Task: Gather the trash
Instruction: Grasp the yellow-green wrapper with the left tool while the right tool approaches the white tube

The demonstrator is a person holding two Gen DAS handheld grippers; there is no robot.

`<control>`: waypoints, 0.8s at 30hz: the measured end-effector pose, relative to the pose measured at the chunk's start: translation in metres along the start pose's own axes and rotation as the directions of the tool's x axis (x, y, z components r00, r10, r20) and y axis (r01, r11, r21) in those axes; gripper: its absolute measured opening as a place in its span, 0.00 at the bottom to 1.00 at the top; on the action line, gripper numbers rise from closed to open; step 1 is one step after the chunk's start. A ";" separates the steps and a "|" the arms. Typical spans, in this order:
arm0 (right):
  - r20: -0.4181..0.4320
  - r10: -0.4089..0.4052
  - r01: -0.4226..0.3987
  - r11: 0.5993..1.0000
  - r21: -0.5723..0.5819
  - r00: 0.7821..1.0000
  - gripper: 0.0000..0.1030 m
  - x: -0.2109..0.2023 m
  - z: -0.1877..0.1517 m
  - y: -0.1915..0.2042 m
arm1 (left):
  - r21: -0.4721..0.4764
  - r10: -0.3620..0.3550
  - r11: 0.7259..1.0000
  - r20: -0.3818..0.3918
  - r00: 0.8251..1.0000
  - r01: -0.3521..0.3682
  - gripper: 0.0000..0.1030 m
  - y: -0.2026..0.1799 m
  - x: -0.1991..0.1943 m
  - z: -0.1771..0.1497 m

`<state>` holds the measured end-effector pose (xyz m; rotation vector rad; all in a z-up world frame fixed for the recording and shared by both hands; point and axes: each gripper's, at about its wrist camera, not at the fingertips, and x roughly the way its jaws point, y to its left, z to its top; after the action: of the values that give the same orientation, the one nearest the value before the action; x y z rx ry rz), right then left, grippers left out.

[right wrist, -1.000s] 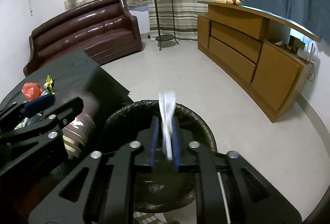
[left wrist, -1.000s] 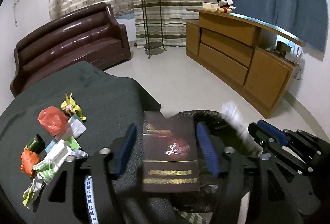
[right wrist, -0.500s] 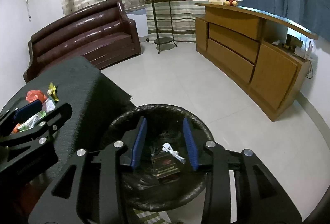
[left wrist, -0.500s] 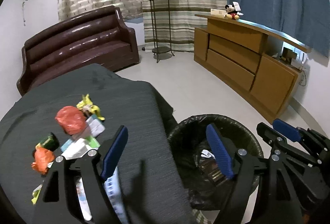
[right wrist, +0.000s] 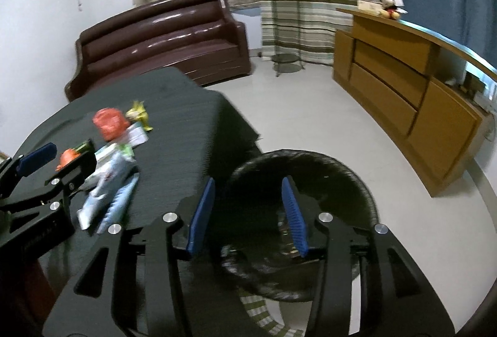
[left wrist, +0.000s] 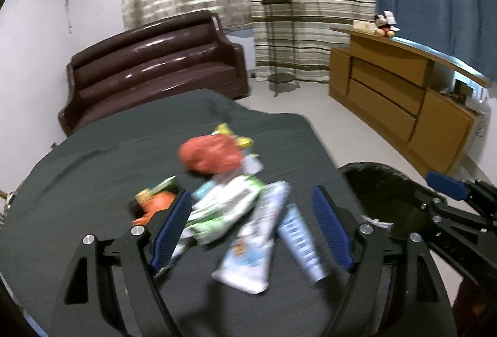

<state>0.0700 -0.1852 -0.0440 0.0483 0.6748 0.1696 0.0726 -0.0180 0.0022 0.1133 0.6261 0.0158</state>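
A: Trash pile (left wrist: 230,206) is located on the dark cloth-covered table (left wrist: 102,163). Orientation?

B: A blue-and-white tube (left wrist: 303,247) is laid with its long axis running from the pile's centre toward the near right; one end is pointed at the left wrist camera. A flat white sachet (left wrist: 251,253) is laid just beside it, roughly parallel. A green-and-white wrapper (left wrist: 223,206) is set across them, touching the sachet.

A: Materials?

B: A crumpled red plastic bag (left wrist: 211,155) is noted at the far side, with a yellow wrapper (left wrist: 236,138) touching it. A smaller orange crumpled piece (left wrist: 155,203) is seen at the left edge. Wrappers appear thin and glossy; detail is blurred. The table cloth is finely ribbed. The bin (right wrist: 310,213) is round, lined with a black bag, and stands on the tiled floor just beside the table edge.

A: Jaws?

B: Left gripper (left wrist: 251,228) is hung over the pile, jaws spread wide, nothing pinched; contact with the trash cannot be told. Right gripper (right wrist: 247,214) is held over the near rim of the bin, jaws likewise spread, nothing between them.
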 end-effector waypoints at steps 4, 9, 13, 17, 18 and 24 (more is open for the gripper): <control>-0.011 0.031 -0.031 0.999 -0.030 0.999 0.43 -0.002 -0.003 0.020 | -0.016 0.048 0.999 -0.016 0.999 -0.048 0.75 0.029 -0.004 -0.012; -0.030 0.057 -0.058 0.997 -0.058 0.998 0.43 -0.003 -0.008 0.041 | -0.041 0.104 0.994 -0.045 0.994 -0.106 0.75 0.058 -0.003 -0.026; -0.048 0.070 -0.074 0.994 -0.078 0.996 0.43 -0.002 -0.013 0.055 | -0.059 0.100 0.993 -0.097 0.990 -0.106 0.75 0.076 0.007 -0.032; -0.060 0.079 -0.084 0.993 -0.087 0.995 0.43 -0.001 -0.017 0.066 | -0.066 0.053 0.996 -0.164 0.985 -0.065 0.75 0.083 0.020 -0.037; -0.062 0.081 -0.086 0.992 -0.088 0.995 0.43 -0.001 -0.017 0.069 | -0.067 0.042 0.996 -0.171 0.984 -0.054 0.75 0.083 0.020 -0.037; -0.069 0.092 -0.098 0.991 -0.091 0.993 0.43 -0.001 -0.019 0.078 | -0.019 -0.005 1.000 -0.205 0.979 0.001 0.46 0.077 0.026 -0.041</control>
<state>0.0470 -0.1082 -0.0503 -0.0152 0.7288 0.2957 0.0713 0.0636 -0.0374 0.0929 0.8318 0.0303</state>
